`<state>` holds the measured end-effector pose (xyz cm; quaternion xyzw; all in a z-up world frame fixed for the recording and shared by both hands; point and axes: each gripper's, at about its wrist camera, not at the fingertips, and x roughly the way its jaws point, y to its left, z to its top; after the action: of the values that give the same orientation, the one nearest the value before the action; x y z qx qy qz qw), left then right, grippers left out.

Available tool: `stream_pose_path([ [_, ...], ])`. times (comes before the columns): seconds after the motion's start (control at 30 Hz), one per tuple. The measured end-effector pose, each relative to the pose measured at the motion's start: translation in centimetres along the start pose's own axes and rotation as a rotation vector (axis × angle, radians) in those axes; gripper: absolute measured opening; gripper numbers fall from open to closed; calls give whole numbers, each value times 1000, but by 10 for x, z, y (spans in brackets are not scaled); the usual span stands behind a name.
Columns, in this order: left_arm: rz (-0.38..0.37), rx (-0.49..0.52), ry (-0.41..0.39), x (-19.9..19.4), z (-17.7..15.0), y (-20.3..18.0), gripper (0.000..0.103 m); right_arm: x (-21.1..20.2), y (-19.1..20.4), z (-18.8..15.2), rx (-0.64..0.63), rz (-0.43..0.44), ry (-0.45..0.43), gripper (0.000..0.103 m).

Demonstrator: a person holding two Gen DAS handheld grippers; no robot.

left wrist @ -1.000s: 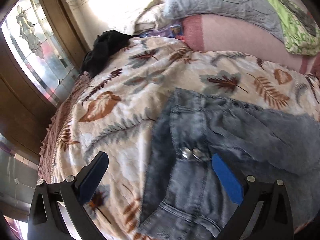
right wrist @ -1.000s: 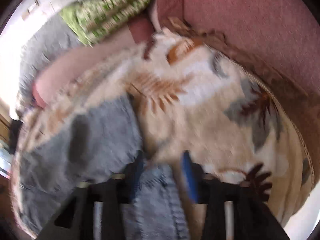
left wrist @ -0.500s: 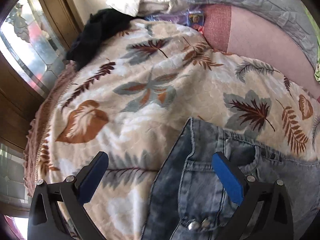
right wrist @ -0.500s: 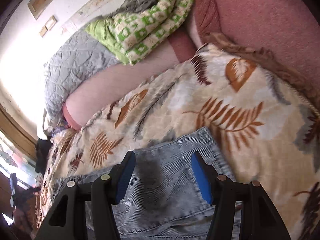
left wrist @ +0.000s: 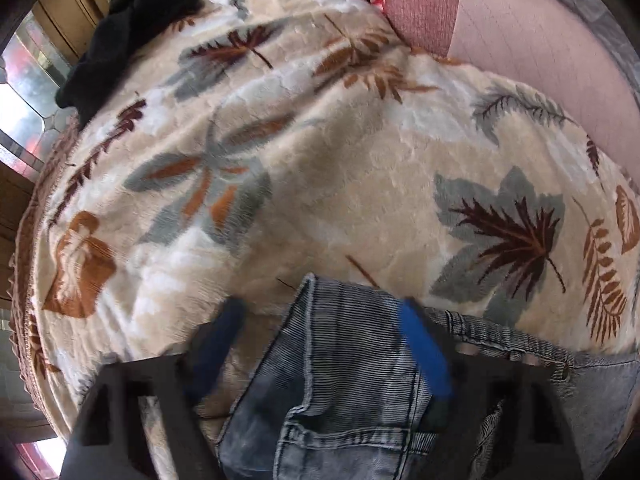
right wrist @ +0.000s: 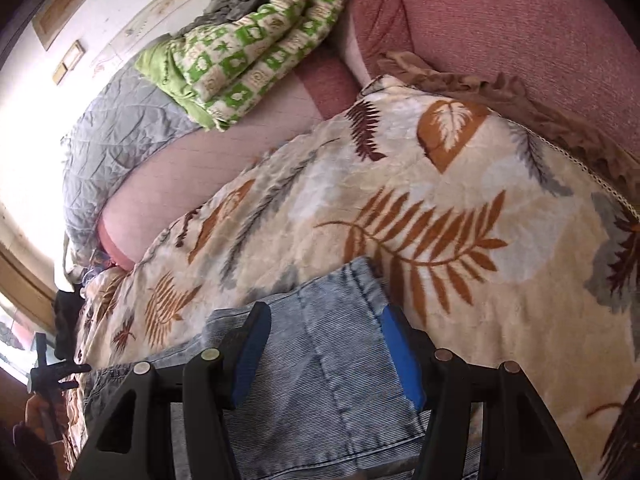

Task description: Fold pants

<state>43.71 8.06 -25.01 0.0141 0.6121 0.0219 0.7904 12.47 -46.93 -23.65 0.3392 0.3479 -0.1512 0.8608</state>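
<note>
Denim pants (left wrist: 344,368) lie spread on the leaf-patterned blanket (left wrist: 320,168) over the bed. The left tool (left wrist: 320,344) gapes above the waistband; the right tool (right wrist: 324,344) gapes above a leg hem, neither holding cloth.

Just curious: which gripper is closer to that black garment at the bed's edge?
Left. The left gripper faces the black garment across the blanket; from the right gripper it sits far off left.
</note>
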Motion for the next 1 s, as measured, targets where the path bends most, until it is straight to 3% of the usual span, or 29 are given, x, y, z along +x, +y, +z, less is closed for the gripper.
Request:
stream_pose_path([
  [0.1, 2, -2, 18, 11, 0, -2, 53, 0, -3, 0, -6, -4, -7, 62],
  [0.23, -15, 4, -9, 8, 0, -3, 22, -3, -4, 2, -8, 1, -22, 62],
  [0.3, -18, 26, -26, 4, -1, -7, 18, -5, -6, 5, -2, 12, -28, 62],
  [0.4, -6, 66, -61, -4, -7, -12, 14, -9, -11, 11, 6, 52, -27, 62],
  [0.6, -40, 65, -104, -23, -11, -10, 13, 3, -25, 34, 14, 122, 68, 62],
  [0.7, -9, 78, -85, -13, -8, -13, 19, 21, -25, 40, 3, 136, 127, 62],
  [0.77, -14, 71, -46, -1, -6, -16, 29, 37, -21, 39, -26, 108, 172, 62],
  [0.9, 6, 82, -53, 8, -9, -19, 29, 61, -16, 39, -63, 66, 208, 62],
  [1.0, 7, 70, -70, 4, -9, -18, 16, 80, -9, 41, -84, 13, 212, 66],
])
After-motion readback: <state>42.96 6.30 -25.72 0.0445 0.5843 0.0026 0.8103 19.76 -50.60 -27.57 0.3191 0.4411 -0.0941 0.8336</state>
